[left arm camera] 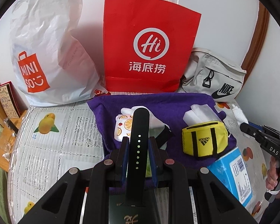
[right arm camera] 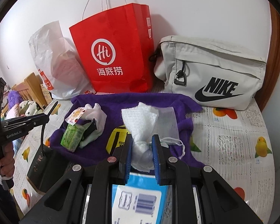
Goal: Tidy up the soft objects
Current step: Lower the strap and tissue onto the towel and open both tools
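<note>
On purple towel [right arm camera: 121, 100] | left tool [left arm camera: 138, 145] grips one black strap [left arm camera: 139, 130] | right tool [right arm camera: 142, 145] grips one white cloth [right arm camera: 140, 119]

1. The room is bright and evenly lit, the colours clean.
2. The red paper bag [left arm camera: 151, 43] throws a soft shadow left onto the white wall [left arm camera: 214, 3].
3. Both views bulge, with black corners.
4. The plastic table cover [right arm camera: 233, 136] glints faintly.
5. Focus stays sharp throughout.
</note>
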Tool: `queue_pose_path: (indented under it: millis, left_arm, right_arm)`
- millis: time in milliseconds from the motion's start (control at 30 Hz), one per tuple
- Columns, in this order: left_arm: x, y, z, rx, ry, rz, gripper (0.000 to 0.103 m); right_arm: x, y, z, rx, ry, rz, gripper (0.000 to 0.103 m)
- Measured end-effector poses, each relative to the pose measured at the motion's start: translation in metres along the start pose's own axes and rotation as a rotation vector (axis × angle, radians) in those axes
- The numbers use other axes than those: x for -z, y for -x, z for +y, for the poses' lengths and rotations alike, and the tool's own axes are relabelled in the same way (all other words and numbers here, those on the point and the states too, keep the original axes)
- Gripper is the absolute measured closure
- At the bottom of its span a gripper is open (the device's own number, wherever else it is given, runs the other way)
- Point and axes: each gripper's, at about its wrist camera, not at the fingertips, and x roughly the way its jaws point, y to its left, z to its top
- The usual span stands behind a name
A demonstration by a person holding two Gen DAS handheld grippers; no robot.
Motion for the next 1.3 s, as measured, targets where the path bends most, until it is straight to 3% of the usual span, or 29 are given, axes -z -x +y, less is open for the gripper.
queue_pose_path:
  millis: [600, 967, 1233, 1300]
  left_arm:
    - [-0.024, -0.051, 0.007, 0.024, 0.04, 0.048, 0.083]
    - [-0.02, -0.076, 0.001, 0.069, 0.036, 0.101, 0.083]
    - [-0.02, -0.074, -0.001, 0.067, 0.026, 0.104, 0.082]
    - [-0.021, -0.072, -0.003, 0.052, 0.018, 0.104, 0.074]
  right_arm:
    - [-0.011, -0.056, -0.016, 0.007, -0.019, 0.075, 0.082]
    - [-0.008, -0.076, -0.017, 0.007, -0.014, 0.118, 0.082]
    - [-0.008, -0.078, -0.02, 0.008, -0.017, 0.124, 0.077]
    - [-0.008, -0.077, -0.021, 0.012, -0.015, 0.124, 0.07]
